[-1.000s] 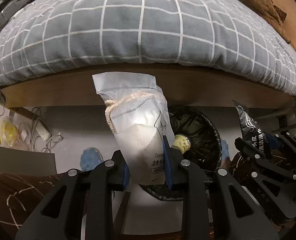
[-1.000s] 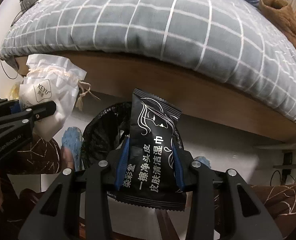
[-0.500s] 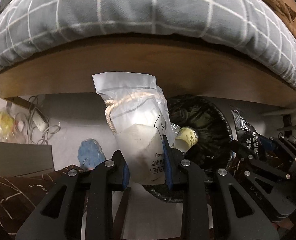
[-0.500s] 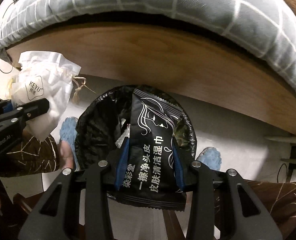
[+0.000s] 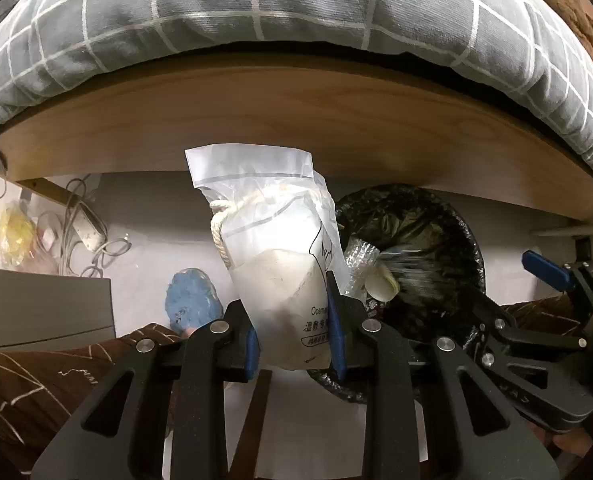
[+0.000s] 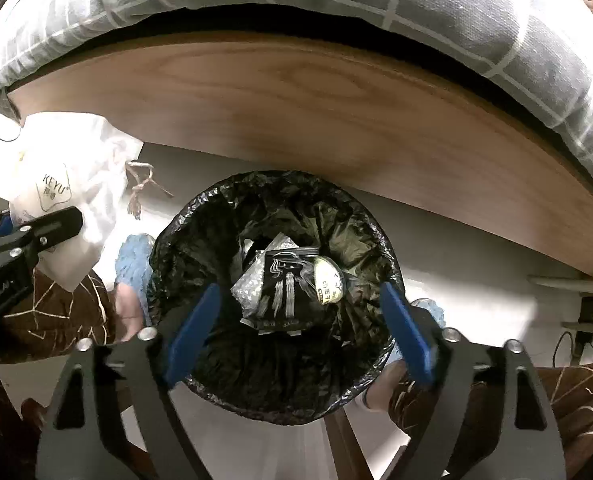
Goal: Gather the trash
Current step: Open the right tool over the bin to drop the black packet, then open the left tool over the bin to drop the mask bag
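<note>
My left gripper (image 5: 292, 340) is shut on a clear plastic bag with a white drawstring pouch inside (image 5: 272, 256), held upright to the left of the bin. A round bin lined with a black bag (image 6: 272, 292) stands on the floor beside the bed. My right gripper (image 6: 296, 320) hangs above the bin, its jaws opening wide with nothing between them. The black wet-wipe packet (image 6: 284, 284) lies inside the bin, blurred, among a small yellow-capped bottle (image 6: 328, 276) and crumpled clear wrap. The pouch (image 6: 64, 196) also shows at the left of the right wrist view.
A wooden bed frame (image 5: 296, 120) under a grey checked duvet (image 5: 256, 4) overhangs the bin. Blue slippers (image 5: 192, 296) and brown patterned trouser legs (image 6: 56, 320) flank it. A power strip with cables (image 5: 90, 232) and yellow wrappers (image 5: 14, 232) lie on the floor at left.
The right gripper's jaws sprang apart and the black packet fell into the bin. Both grippers sank toward the bin. The left one kept its hold on the bag.
</note>
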`<state>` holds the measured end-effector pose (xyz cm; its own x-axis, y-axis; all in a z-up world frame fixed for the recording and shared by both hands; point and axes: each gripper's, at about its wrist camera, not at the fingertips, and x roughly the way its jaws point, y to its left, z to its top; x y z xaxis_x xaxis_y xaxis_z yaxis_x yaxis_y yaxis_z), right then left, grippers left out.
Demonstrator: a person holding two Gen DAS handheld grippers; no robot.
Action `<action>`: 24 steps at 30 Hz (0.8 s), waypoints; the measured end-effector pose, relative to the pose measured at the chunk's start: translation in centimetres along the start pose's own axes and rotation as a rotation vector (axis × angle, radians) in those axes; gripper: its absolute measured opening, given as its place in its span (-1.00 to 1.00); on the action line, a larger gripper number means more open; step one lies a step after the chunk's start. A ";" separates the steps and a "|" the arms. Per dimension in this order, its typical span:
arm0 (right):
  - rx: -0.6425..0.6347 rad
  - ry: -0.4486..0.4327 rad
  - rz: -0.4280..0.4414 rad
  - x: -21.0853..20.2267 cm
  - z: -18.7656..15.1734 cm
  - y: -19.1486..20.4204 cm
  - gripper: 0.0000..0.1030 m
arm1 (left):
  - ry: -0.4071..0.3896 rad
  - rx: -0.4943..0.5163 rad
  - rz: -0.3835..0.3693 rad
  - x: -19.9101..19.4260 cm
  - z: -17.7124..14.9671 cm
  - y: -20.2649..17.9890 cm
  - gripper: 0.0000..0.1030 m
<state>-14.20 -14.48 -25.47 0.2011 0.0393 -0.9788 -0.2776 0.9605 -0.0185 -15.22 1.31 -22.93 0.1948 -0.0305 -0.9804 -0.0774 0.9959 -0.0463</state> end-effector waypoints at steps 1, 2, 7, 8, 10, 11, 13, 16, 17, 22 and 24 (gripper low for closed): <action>0.003 0.004 0.005 0.0 0.0 -0.1 0.72 | 0.001 0.000 0.000 0.0 0.0 -0.1 -0.49; 0.002 0.003 0.004 -0.1 0.0 -0.1 0.73 | 0.001 0.001 -0.001 0.0 0.0 -0.1 -0.49; 0.020 -0.014 -0.005 -1.0 0.0 -0.8 0.85 | 0.001 0.009 -0.007 -0.2 0.3 -1.0 -0.49; 0.023 -0.020 -0.017 -1.2 0.1 -1.0 0.86 | 0.001 0.015 -0.005 -0.2 0.4 -1.2 -0.49; 0.040 -0.025 -0.028 -1.5 0.1 -1.6 0.86 | 0.007 0.021 -0.012 -0.1 0.5 -1.8 -0.49; 0.053 -0.030 -0.028 -1.8 0.1 -2.0 0.86 | 0.009 0.025 -0.018 -0.2 0.6 -2.2 -0.49; 0.065 -0.039 -0.033 -2.4 0.2 -2.9 0.86 | 0.008 0.037 -0.019 -0.3 0.8 -3.0 -0.49; 0.102 -0.046 -0.038 -3.2 -0.1 -4.3 0.85 | 0.009 0.048 -0.037 -0.5 1.2 -4.4 -0.49; 0.114 -0.052 -0.045 -3.5 -0.3 -5.0 0.85 | 0.006 0.051 -0.043 -0.6 1.4 -4.8 -0.49; 0.164 -0.059 -0.070 -4.3 -1.4 -7.5 0.86 | 0.007 0.092 -0.055 -0.7 1.7 -7.6 -0.49; 0.186 -0.063 -0.080 -4.6 -1.8 -8.6 0.86 | 0.020 0.105 -0.070 -0.5 1.5 -8.6 -0.48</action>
<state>-14.48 -23.39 -21.16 0.2759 -0.0277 -0.9608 -0.0816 0.9953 -0.0521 -13.14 -7.10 -21.77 0.1768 -0.1006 -0.9791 0.0390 0.9947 -0.0951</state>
